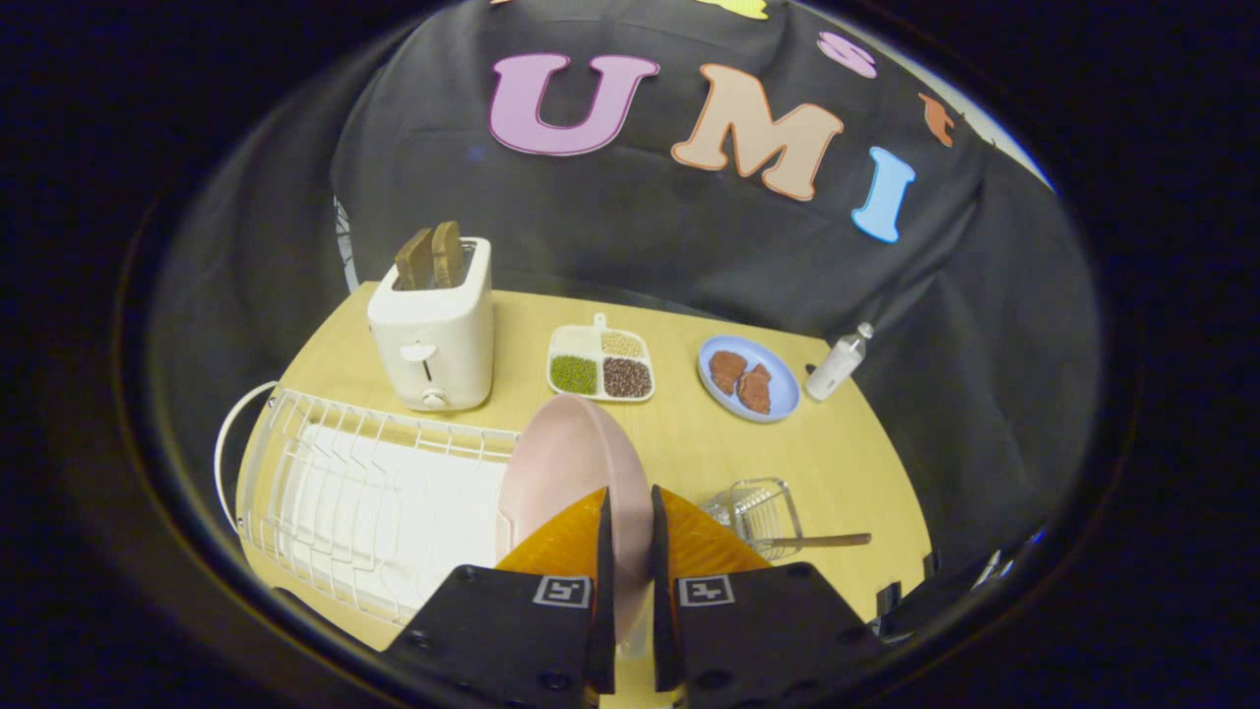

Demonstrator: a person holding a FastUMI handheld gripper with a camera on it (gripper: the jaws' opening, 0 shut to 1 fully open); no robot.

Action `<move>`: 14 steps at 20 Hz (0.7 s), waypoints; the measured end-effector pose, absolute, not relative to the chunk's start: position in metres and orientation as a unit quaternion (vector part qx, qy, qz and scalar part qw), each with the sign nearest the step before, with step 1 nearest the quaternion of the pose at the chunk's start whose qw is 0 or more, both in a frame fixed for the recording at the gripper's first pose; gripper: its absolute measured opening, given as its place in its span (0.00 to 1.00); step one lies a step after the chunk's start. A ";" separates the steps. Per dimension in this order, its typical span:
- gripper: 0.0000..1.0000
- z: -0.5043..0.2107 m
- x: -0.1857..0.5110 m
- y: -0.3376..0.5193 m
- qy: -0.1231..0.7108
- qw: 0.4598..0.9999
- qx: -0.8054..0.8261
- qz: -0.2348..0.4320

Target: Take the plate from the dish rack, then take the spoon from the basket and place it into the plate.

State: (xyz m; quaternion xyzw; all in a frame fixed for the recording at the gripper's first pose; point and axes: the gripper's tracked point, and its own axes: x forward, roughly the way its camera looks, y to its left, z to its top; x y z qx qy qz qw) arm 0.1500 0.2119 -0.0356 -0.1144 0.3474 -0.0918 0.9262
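Tongs (626, 551) clamped on pink plate (571, 463) rim; spoon (812, 541) in wire basket (756, 512).

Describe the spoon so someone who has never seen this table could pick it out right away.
Start at the white wire dish rack on the wooden table, then look past the pink plate pinched between the gripper fingers to the small wire basket beyond them. The spoon lies in that basket with its handle sticking out sideways: the one slim wooden-looking stick among wire, dishes and a toaster.
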 end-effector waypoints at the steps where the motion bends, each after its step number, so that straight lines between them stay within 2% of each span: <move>1: 0.18 -0.031 0.153 0.214 0.339 0.928 -0.123 -0.090; 11: 0.18 -0.019 0.156 0.222 0.306 0.930 -0.178 -0.098; 14: 0.17 0.010 0.163 0.217 0.264 0.936 -0.203 -0.115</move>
